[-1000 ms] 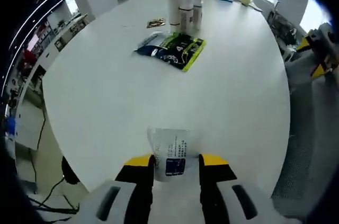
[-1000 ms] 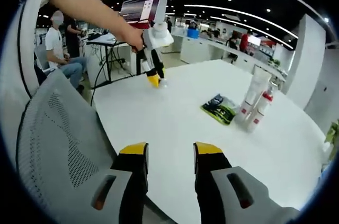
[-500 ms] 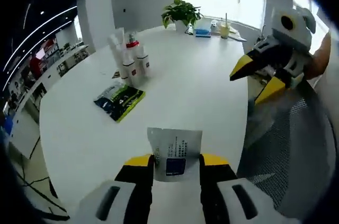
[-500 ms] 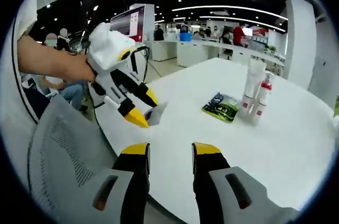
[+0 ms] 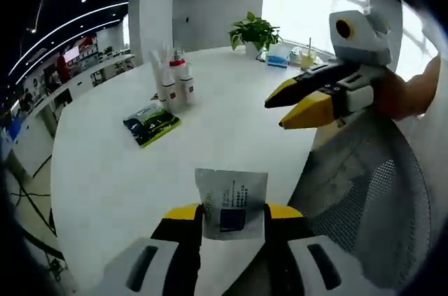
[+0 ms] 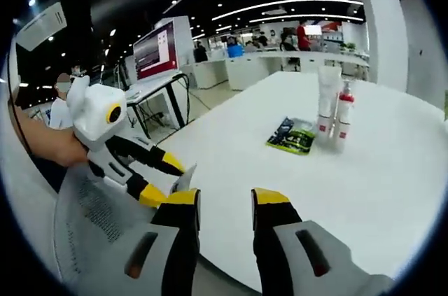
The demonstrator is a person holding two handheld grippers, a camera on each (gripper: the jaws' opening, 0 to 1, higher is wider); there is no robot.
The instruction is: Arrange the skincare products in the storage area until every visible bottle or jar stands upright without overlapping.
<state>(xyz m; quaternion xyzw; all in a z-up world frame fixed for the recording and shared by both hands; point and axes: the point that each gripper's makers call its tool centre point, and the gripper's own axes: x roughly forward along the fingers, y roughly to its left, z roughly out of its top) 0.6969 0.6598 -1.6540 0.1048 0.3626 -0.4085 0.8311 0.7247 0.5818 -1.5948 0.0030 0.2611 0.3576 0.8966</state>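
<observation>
My left gripper (image 5: 232, 216) is shut on a small clear sachet (image 5: 231, 200) with a white and blue label, held in the air near the table's edge. Its yellow-tipped jaws and the sachet (image 6: 184, 178) also appear low on the left of the right gripper view. A white tube (image 6: 325, 101) and red-capped bottles (image 6: 342, 115) stand upright together on the round white table (image 6: 392, 170); they are seen farther off as a cluster of bottles (image 5: 172, 78). A dark green packet (image 5: 150, 123) lies flat near them. My right gripper (image 6: 226, 202) is open and holds nothing.
A grey mesh chair (image 5: 371, 205) sits under both grippers at the table's edge. A potted plant (image 5: 255, 30) and small items stand at the far side by the window. A person's hand (image 6: 43, 146) holds the left gripper. Desks and people fill the office beyond.
The left gripper has lifted the sachet off the table and swung out over the chair. Both grippers have come close together. Bottles and packet have not moved.
</observation>
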